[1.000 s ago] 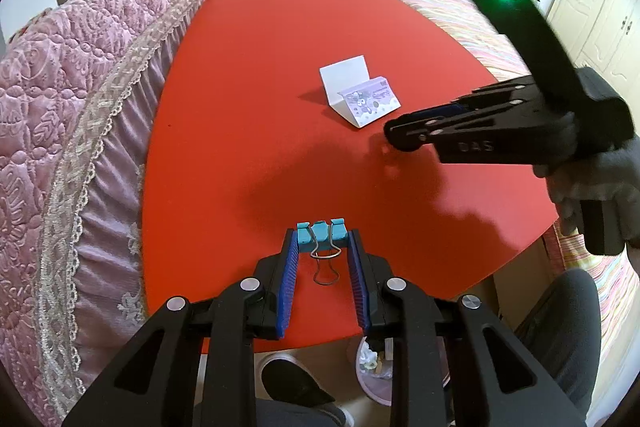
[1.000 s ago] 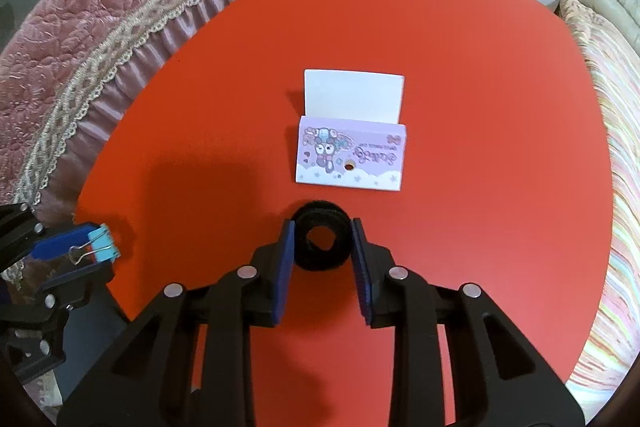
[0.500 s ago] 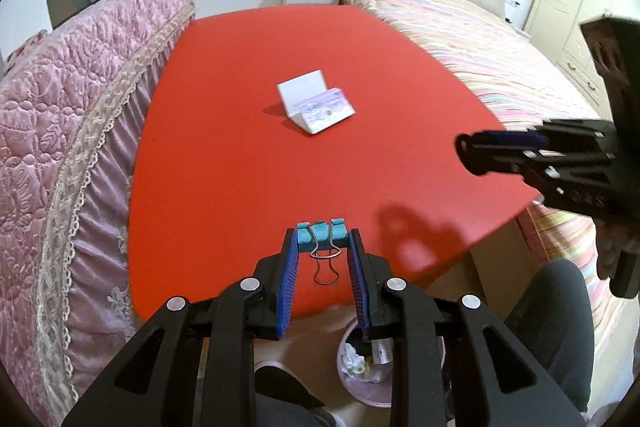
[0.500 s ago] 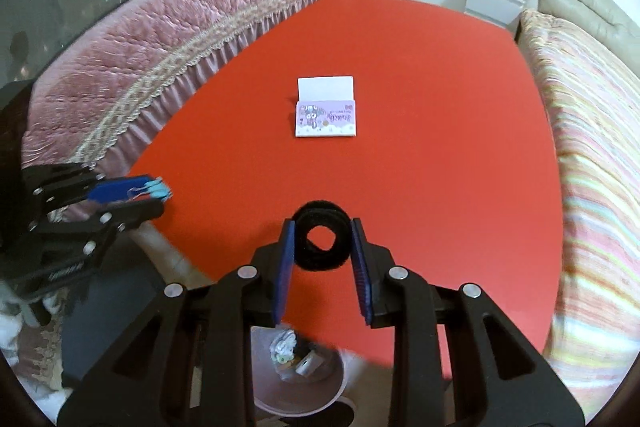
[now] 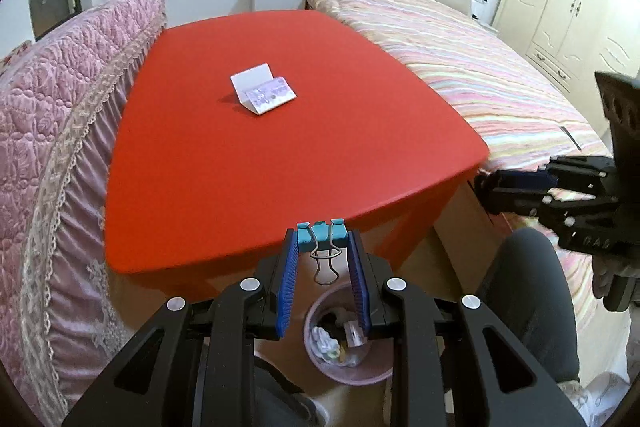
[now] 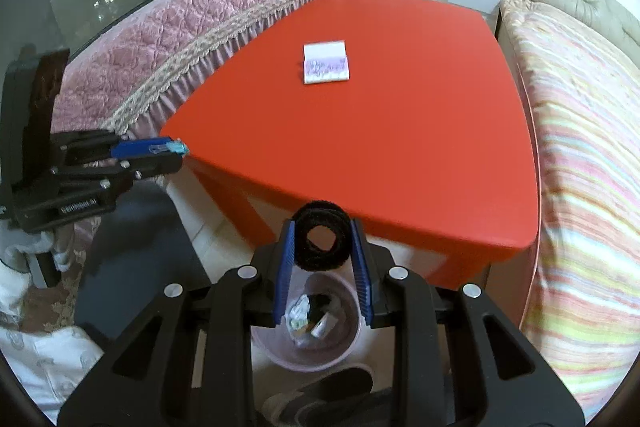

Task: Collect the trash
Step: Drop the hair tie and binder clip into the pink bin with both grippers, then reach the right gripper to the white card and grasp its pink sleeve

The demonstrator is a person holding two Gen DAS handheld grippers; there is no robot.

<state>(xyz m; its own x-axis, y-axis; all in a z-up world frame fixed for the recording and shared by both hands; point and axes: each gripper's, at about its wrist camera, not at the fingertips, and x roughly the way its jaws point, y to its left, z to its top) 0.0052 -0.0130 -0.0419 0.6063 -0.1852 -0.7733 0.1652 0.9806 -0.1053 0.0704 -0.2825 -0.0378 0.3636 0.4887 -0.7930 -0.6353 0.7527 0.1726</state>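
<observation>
The left tool [image 5: 321, 241] is clamped on a teal binder clip [image 5: 320, 235], its wire handles hanging down between the blue pads, and the right tool [image 6: 320, 241] is clamped on a black looped band [image 6: 320, 241]; both grips look the same as a second ago. What has changed is where they are: a second ago both tools were over the red tabletop [image 5: 280, 155], the right one just short of the purple card packet [image 6: 326, 69], and now both have drawn back past the near edge, so the packet looks far smaller and lies well apart from them on the tabletop. Below and between each tool's fingers a pink trash bin [image 5: 362, 375] on the floor now shows, with crumpled scraps inside; half a second ago it was only partly in view. In the left view the right tool sits at the far right, off the tabletop beside the striped bed [image 5: 480, 67]
</observation>
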